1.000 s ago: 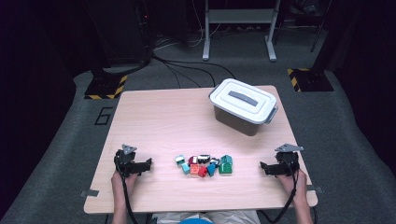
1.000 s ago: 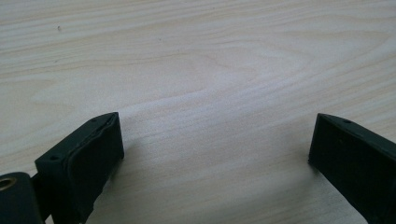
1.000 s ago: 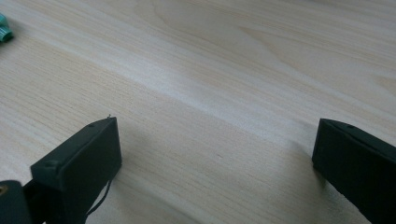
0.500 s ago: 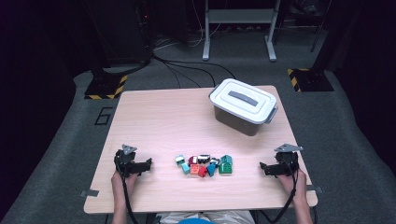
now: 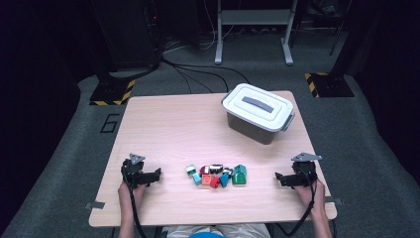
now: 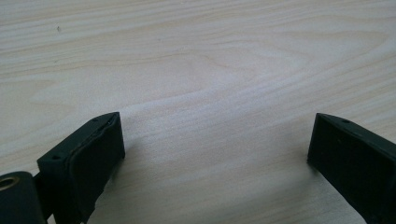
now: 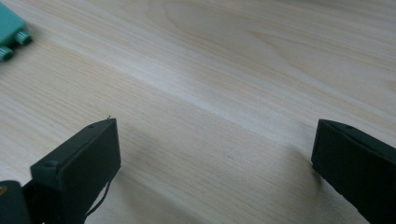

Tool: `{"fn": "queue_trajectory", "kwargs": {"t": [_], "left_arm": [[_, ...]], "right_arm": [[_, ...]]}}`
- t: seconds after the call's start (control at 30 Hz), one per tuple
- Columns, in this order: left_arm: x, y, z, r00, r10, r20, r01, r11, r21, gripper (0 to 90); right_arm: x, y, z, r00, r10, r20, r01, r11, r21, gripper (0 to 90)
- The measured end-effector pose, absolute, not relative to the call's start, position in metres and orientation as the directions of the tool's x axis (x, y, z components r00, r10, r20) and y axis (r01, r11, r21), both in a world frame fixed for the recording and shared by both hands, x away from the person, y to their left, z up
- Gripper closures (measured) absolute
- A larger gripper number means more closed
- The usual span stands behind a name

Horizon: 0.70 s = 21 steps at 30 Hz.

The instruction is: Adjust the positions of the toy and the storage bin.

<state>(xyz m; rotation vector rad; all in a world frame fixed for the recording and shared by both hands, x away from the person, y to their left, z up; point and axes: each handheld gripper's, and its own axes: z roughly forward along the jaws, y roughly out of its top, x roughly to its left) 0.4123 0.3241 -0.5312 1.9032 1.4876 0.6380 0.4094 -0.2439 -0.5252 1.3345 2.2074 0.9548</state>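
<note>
A cluster of several small toy blocks (image 5: 217,175), red, teal and green, lies near the table's front middle. My left gripper (image 5: 157,173) rests on the wood to the cluster's left, its jaws wide apart and pointing toward the blocks. Open as well, my right gripper (image 5: 278,177) rests at the front right and points left at the cluster. Bare wood lies between the left gripper (image 6: 215,140) jaws. The right gripper (image 7: 215,144) has nothing between its jaws, and a green block (image 7: 11,32) sits at that view's top left corner.
A lidded white storage box (image 5: 257,113) with a grey handle stands at the back right of the wooden table (image 5: 173,124). Beyond the table are dark floor, cables (image 5: 198,69), a metal stand (image 5: 252,29) and hazard-striped feet (image 5: 111,91).
</note>
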Motion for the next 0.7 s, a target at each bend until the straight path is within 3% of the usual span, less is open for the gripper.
{"fn": "queue_trajectory", "kwargs": {"t": [0.7], "left_arm": [[0.412,0.324,-0.531,0.245,0.969,-0.006,0.664,-0.163,0.73,3.6]], "right_arm": [[0.411,-0.218,-0.486,-0.554,0.833,0.017,0.543,0.345,0.766,2.2]]}}
